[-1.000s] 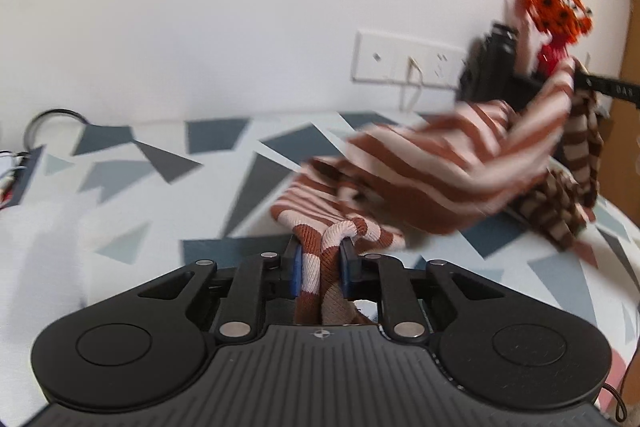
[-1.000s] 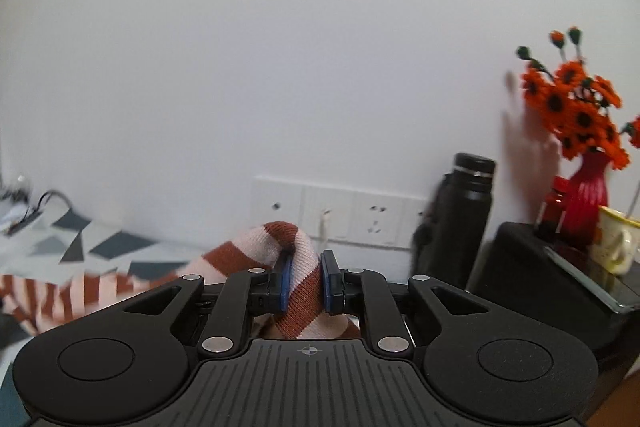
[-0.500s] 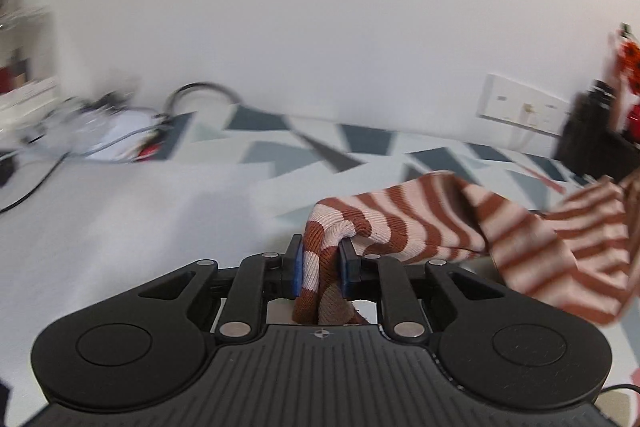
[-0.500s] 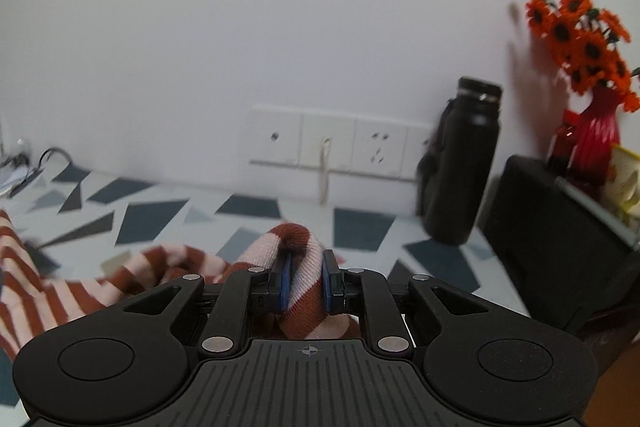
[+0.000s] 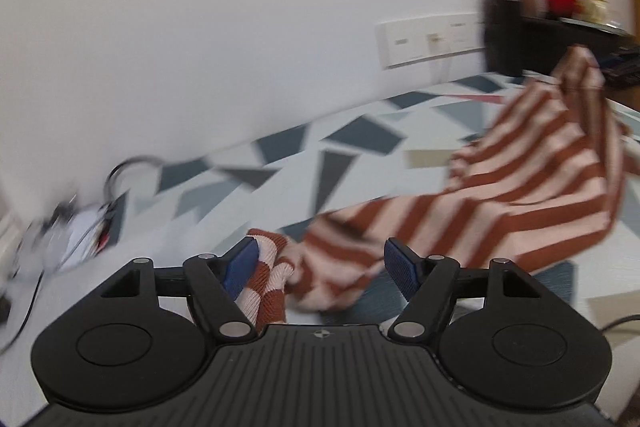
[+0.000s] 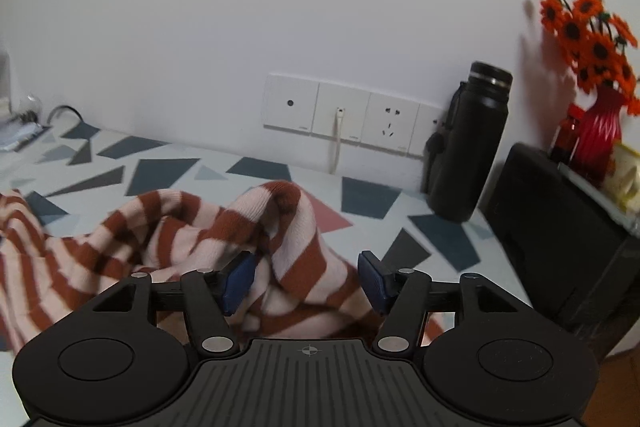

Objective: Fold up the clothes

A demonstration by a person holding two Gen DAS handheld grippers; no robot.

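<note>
Open patterned tabletop (image 6: 168,175) stretches far left; the striped sweater (image 6: 192,239) heaps near. A black bottle (image 6: 468,151) and black box (image 6: 560,227) block the far right.

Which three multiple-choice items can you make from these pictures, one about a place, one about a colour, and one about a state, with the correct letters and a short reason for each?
1. Where does the black bottle stand?
A. right of the wall sockets
B. on the garment
C. left of the sockets

2. Which colours has the striped garment?
A. blue and white
B. rust brown and pale pink
C. green and yellow

3. How are the left gripper and the right gripper?
A. both shut
B. one open
C. both open

Answers: 1 A, it stands against the wall past the last socket. 2 B, the stripes show so in both views. 3 C, each pair of blue pads stands wide apart.
</note>
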